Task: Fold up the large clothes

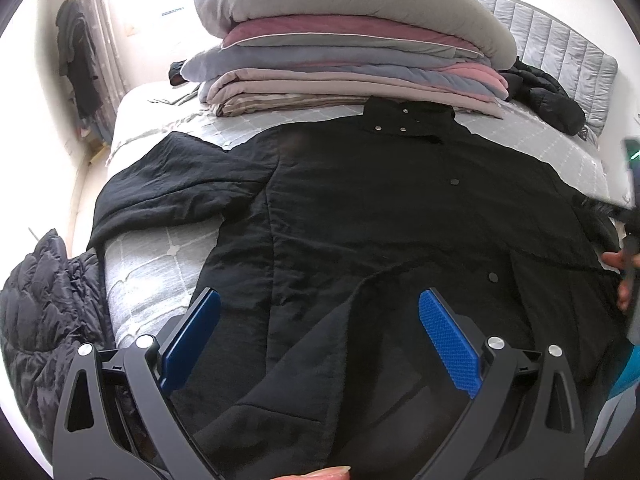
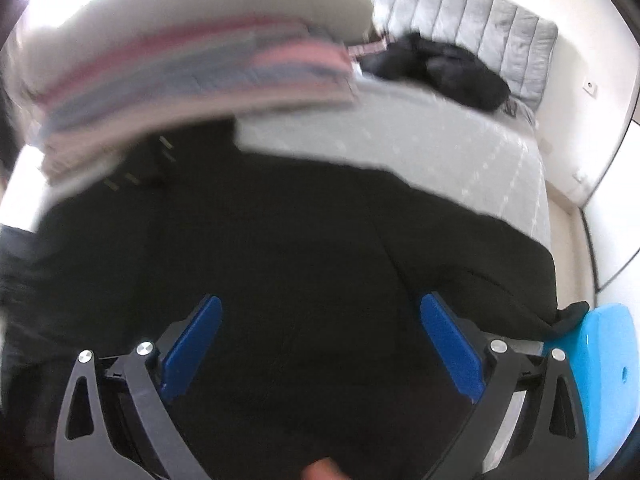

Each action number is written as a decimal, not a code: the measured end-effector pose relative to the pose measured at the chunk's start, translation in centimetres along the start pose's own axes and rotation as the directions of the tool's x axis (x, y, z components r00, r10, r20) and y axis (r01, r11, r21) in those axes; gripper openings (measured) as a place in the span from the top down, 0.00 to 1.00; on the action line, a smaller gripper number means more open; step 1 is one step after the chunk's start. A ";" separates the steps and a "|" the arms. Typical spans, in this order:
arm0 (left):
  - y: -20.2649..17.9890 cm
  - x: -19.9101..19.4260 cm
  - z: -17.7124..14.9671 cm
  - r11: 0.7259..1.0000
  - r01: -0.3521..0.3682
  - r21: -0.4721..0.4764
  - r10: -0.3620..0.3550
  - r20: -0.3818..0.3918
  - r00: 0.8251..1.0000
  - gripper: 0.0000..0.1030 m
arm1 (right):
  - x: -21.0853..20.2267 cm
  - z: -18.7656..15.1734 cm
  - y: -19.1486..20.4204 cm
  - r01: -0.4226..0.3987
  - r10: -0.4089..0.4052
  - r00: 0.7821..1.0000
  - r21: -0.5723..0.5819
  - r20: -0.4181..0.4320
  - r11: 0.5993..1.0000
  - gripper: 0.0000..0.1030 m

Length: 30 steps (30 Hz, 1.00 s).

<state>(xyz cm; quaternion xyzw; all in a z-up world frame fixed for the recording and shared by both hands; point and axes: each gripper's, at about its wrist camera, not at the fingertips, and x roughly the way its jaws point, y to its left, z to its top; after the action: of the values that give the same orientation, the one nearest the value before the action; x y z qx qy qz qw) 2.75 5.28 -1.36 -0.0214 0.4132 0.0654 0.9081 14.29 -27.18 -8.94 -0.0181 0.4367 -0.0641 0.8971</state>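
- Left wrist view: big black coat spread front-up across the grey bed, collar with snaps up at 12 o'clock, hem end down at 6 under the tool
- Left gripper hanging over the lower front panel, blue pads spread wide, nothing pinched between them
- One sleeve thrown out toward 9 o'clock, wrinkled, not tucked in yet
- Bottom front flap peeled open near 6 o'clock, lining side showing, so not lying totally flat
- Stack of folded quilts just past the collar at 12, close to touching it; dark puffer jacket bunched off the bed edge at 8 o'clock, another dark jacket at 2
- Right wrist view: blurry as anything, right gripper also wide open and empty over the coat's other half, other sleeve trailing toward 3 o'clock near a bright blue plastic thing
- Looks like the very start: laid out, no fold made
- Next move probably calls for dropping onto a sleeve cuff or side edge, closing on one layer only, then carrying it in toward the button line
- Worth flattening that loose flap first, or bulky padded fabric likely to bunch
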 end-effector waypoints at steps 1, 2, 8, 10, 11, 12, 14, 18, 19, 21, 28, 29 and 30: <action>0.1 0.1 0.0 1.000 0.000 -0.001 0.000 -0.004 1.000 0.07 | 2.0 -0.3 0.0 0.036 -0.037 0.999 -0.029 -0.038 0.999 0.07; 0.1 0.2 0.1 1.000 0.002 -0.003 -0.002 -0.008 1.000 0.07 | 3.1 -0.6 -0.1 0.066 -0.069 0.996 -0.056 -0.055 0.996 0.07; 0.3 0.7 0.5 1.000 -0.003 -0.002 0.003 -0.012 1.000 0.07 | 6.1 -4.0 -1.0 0.101 -0.119 0.981 -0.123 -0.150 0.987 0.07; 0.4 0.4 0.6 1.000 -0.005 -0.007 0.005 -0.003 1.000 0.07 | 4.8 -5.0 -1.7 0.101 -0.118 0.981 -0.116 -0.153 0.988 0.07; 0.5 0.3 0.6 1.000 -0.006 -0.011 0.006 0.000 1.000 0.07 | 3.8 -5.8 -2.3 0.105 -0.120 0.983 -0.114 -0.139 0.988 0.07; 0.5 0.3 0.5 1.000 -0.006 -0.012 0.006 0.000 1.000 0.07 | 3.0 -6.5 -2.7 0.109 -0.123 0.984 -0.116 -0.127 0.987 0.07; 0.7 0.1 0.4 1.000 -0.007 -0.016 0.007 0.003 1.000 0.07 | 1.7 -8.4 -4.4 0.098 -0.111 0.982 -0.087 -0.150 0.991 0.07; 1.1 -0.2 0.1 1.000 -0.014 -0.020 0.014 0.005 1.000 0.07 | -1.2 -12.6 -8.3 0.068 -0.065 0.984 0.012 -0.166 0.998 0.07; 1.4 -0.2 0.0 1.000 -0.017 -0.024 0.017 0.003 1.000 0.07 | -2.0 -14.0 -9.3 0.079 -0.075 0.984 0.020 -0.159 0.997 0.07; 2.0 -0.2 0.0 0.999 -0.019 -0.037 0.019 0.003 1.000 0.07 | -3.5 -15.9 -10.3 0.090 -0.083 0.984 0.032 -0.157 0.995 0.07; 4.6 -0.6 0.1 0.990 -0.004 -0.139 0.006 0.009 1.000 0.07 | -10.9 -17.0 -14.4 -0.058 0.066 0.998 0.281 -0.019 0.958 0.07; 4.7 -0.7 0.2 0.990 -0.007 -0.141 0.010 0.017 1.000 0.07 | -12.3 -15.1 -13.8 -0.115 0.100 0.993 0.303 0.065 0.946 0.07; 4.6 -0.8 0.3 0.990 -0.016 -0.140 0.020 0.028 0.999 0.07 | -13.1 -13.4 -13.0 -0.153 0.118 0.985 0.311 0.128 0.938 0.07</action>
<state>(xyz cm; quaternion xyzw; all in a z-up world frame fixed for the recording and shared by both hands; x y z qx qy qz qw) 1.85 9.80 -0.49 -0.0802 0.3945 0.1027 0.9096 -5.51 -38.06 -5.87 0.1540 0.3720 -0.0708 0.9126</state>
